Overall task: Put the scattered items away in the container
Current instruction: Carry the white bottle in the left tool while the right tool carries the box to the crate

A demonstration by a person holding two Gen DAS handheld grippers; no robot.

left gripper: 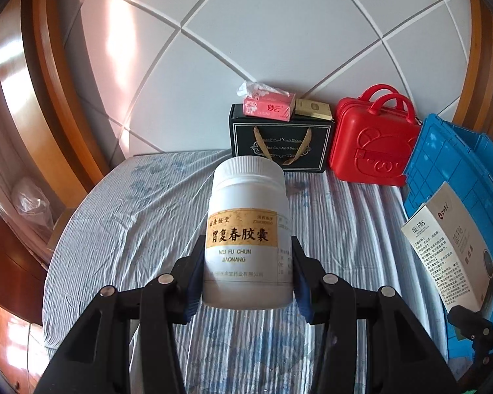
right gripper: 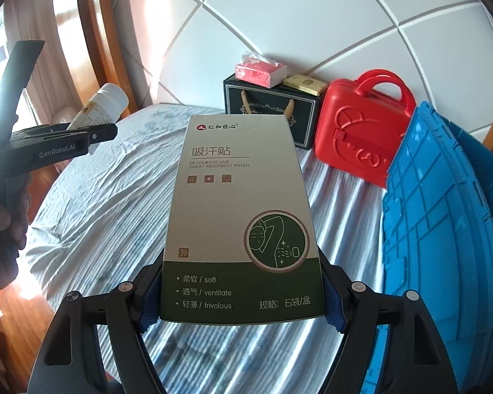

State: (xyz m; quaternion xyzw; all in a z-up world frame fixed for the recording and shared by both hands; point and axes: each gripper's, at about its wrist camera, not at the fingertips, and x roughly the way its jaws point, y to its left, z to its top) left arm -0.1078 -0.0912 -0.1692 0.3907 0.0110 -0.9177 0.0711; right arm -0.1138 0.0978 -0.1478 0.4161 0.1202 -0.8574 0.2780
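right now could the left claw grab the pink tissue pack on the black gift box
Probably not: the left claw is already shut on the white medicine bottle. The pink tissue pack sits unobstructed on the black gift box, but the bottle must go first.

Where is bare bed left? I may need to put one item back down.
The striped sheet is bare from the left edge across to the blue crate. It is crowded at the headboard: black gift box, red case.

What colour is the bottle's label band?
Yellow-orange on the bottle, with dark characters; left wrist view shows it best.
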